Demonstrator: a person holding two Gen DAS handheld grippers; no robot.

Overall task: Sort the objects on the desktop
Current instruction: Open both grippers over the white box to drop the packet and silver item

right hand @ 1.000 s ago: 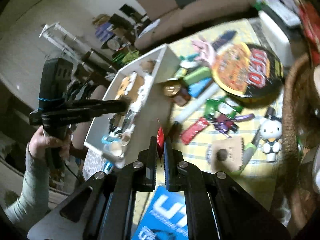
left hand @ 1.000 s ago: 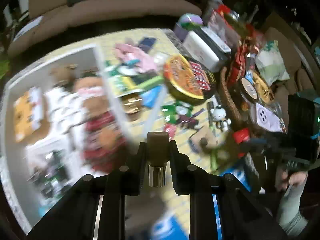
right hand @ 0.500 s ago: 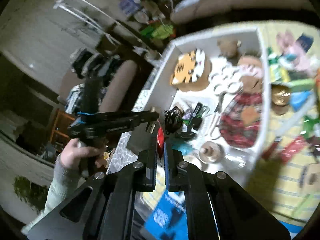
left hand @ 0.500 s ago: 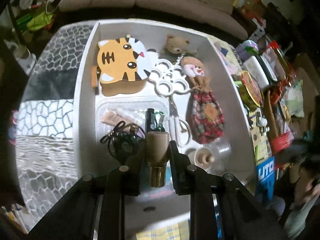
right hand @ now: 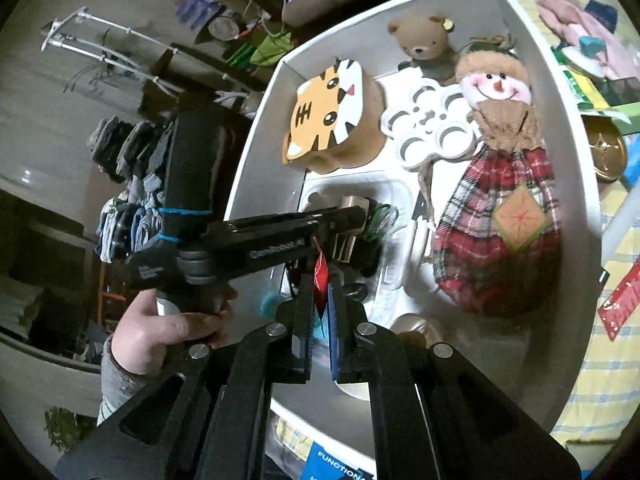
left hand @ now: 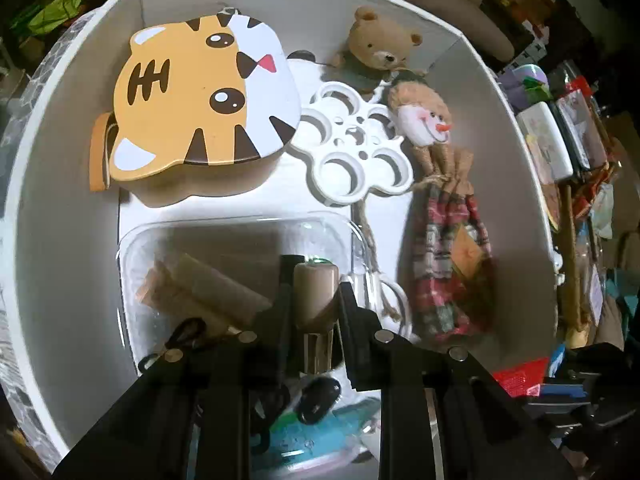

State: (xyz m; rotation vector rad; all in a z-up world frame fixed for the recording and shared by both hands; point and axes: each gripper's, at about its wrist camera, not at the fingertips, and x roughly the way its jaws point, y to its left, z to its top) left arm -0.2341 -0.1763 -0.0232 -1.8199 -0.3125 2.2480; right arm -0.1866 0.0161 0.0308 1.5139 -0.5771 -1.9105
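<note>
- The large white cardboard box (left hand: 80, 184) fills the left wrist view; both grippers hang over its near end.
- A red plaid drawstring doll with a snowman face (right hand: 496, 216) lies along the box's right wall, head toward the far end.
- An orange and white tiger-face tin (left hand: 204, 100) sits in the far left corner of the box, a brown bear figure (left hand: 380, 44) in the far right corner, and a white flower-shaped plastic tray (left hand: 356, 148) between tin and doll.
- A clear plastic tub (left hand: 136, 248) occupies the near left part of the box, holding beige tubes and black cords.
- The left gripper (left hand: 316, 300), tilted steeply down over the tub, has its jaws narrowed on a beige tube with a gold metal end (left hand: 315, 300).
- A person's left hand (right hand: 160, 336), in a grey sleeve, grasps that gripper's handle at the box's left edge.
- The right gripper (right hand: 320, 280) slants down toward the same tub, jaws almost together, pinching a small red foil packet (right hand: 320, 272).
</note>
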